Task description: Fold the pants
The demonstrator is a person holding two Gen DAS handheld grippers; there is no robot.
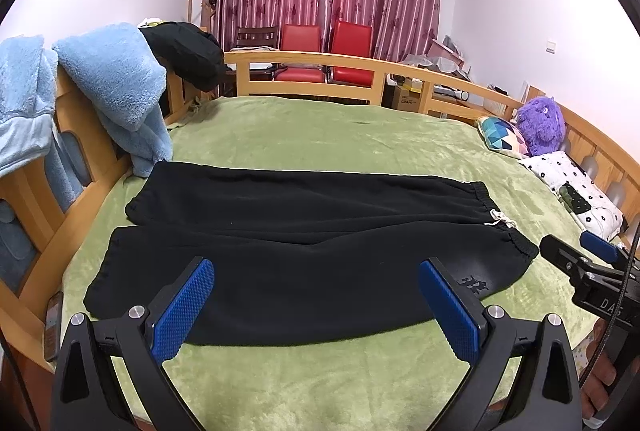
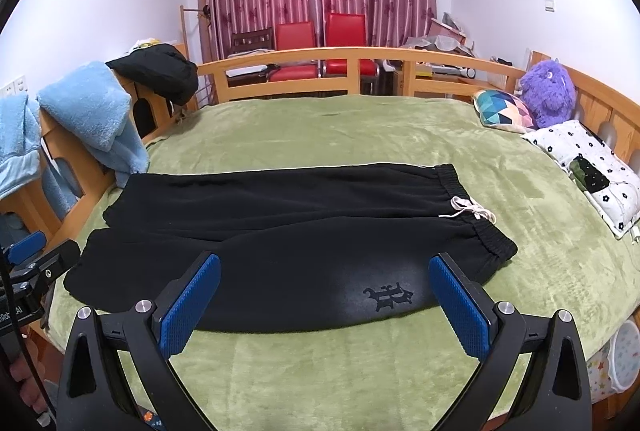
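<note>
Pants (image 1: 304,251) are laid flat across the green bed (image 1: 320,135), legs running off to the left of both claws and the elastic waistband (image 2: 486,235) with its white drawstring (image 2: 468,209) out to the right. So basically nothing's folded yet, this looks like the very start.

Left claw (image 1: 316,311) is spread wide and holding nothing, hovering just short of the near edge of the near leg. Right claw (image 2: 326,307) is the same deal, wide open and empty, with the little embroidered logo (image 2: 388,297) sitting right between its pads. Neither one is touching fabric as far as I can tell.

What I'd worry about from here:
- The fabric looks soft and fleecy, and so does the bed cover. If a claw bites too deep it'll probably pinch the cover along with the pants and drag both.
- The two legs overlap a bit along the middle, ahead of both claws. Grabbing only the top layer would likely leave the fold lopsided.
- That drawstring is loose, ahead and to the right of the right claw. It could snag on a pad or end up sticking out of the fold.
- A blue fleece blanket (image 1: 116,91) hangs off the bed rail, right up against the far leg cuff, so a wide swing to the left could catch it.
</note>
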